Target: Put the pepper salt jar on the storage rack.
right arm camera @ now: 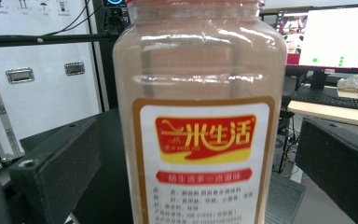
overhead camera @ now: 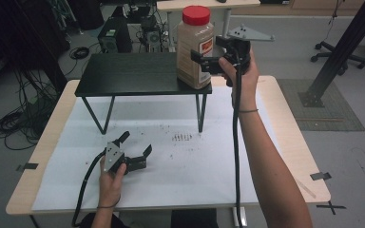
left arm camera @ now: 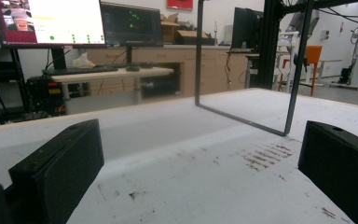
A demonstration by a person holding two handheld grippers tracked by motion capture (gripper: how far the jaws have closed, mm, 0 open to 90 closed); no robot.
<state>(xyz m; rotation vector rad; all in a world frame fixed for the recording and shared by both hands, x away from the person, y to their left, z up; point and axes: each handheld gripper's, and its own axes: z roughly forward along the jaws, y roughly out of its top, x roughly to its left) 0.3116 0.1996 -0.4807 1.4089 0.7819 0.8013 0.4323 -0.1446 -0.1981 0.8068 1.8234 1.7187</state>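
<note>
Right tool [overhead camera: 204,61]: my right hand [overhead camera: 241,76] holds it up at the back of the bench, jaws spread wide, one on each side of the jar, neither pad pressed against it as far as I can see
Jar [overhead camera: 195,47]: tall clear plastic jar of brownish powder with a red screw lid [overhead camera: 196,15], standing upright straight ahead of my right tool, between its two jaws; in the right gripper view the jar [right arm camera: 200,112] sits dead centre with a gap on both sides
Label [right arm camera: 204,158]: white panel with a red and yellow brand mark, facing my right tool
Jar's footing: it stands on the near right corner of the small black shelf [overhead camera: 128,73], just below and in front of my right tool
Left tool [overhead camera: 135,150]: resting low on the bench in my left hand [overhead camera: 110,178], jaws wide apart and holding nothing, well off to the near left of the jar
Ahead of left tool: bare white bench sheet [left arm camera: 205,172] with a patch of dark crumbs [left arm camera: 266,156] a little right of centre, and one thin metal shelf leg [left arm camera: 294,74] beyond that
Bench [overhead camera: 292,142]: pale wood edge around the white sheet, under both tools
Cables: one trails from each tool back toward me
</note>
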